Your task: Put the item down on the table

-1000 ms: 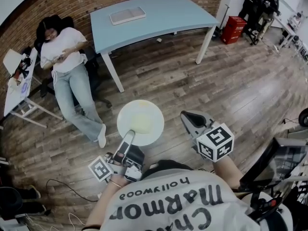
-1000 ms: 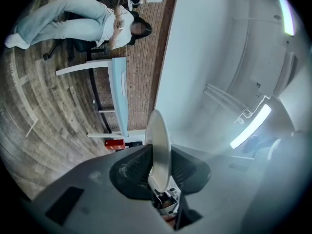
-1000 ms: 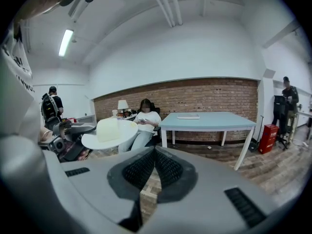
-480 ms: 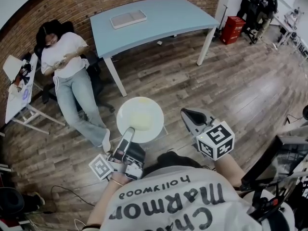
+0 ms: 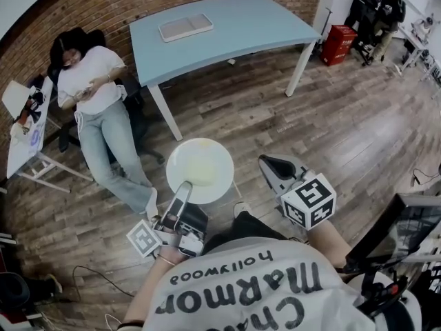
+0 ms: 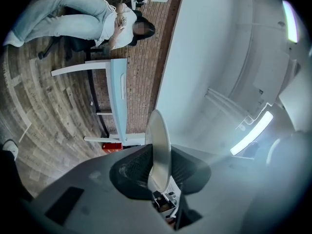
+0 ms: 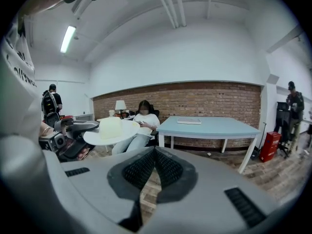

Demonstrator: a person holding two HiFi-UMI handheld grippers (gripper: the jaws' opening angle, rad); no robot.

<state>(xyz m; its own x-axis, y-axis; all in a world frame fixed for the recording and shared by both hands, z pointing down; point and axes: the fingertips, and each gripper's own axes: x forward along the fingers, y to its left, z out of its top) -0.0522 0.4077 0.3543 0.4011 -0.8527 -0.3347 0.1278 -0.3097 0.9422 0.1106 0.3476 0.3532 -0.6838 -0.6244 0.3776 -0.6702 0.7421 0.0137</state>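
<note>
A round white plate [image 5: 200, 169] hangs level over the wooden floor, with a pale yellow block [image 5: 200, 173] on its middle. My left gripper [image 5: 183, 193] is shut on the plate's near rim; in the left gripper view the plate [image 6: 158, 150] stands edge-on between the jaws of the left gripper [image 6: 157, 172]. Both the plate [image 7: 109, 133] and the block [image 7: 110, 127] show at the left of the right gripper view. My right gripper [image 5: 272, 167] is to the right of the plate, shut and empty, its jaws touching at the right gripper [image 7: 155, 155]. The light blue table [image 5: 227, 26] stands ahead.
A flat pale tray [image 5: 185, 26] lies on the table's far left part. A person sits in a dark chair [image 5: 96, 95] left of the table, legs stretched out. A small white side table [image 5: 27, 129] is at far left and a red box [image 5: 340, 43] at far right.
The plate and both grippers keep their hold and places. The floor has slid slightly under them, and a shoe now shows beneath the plate's right edge.
</note>
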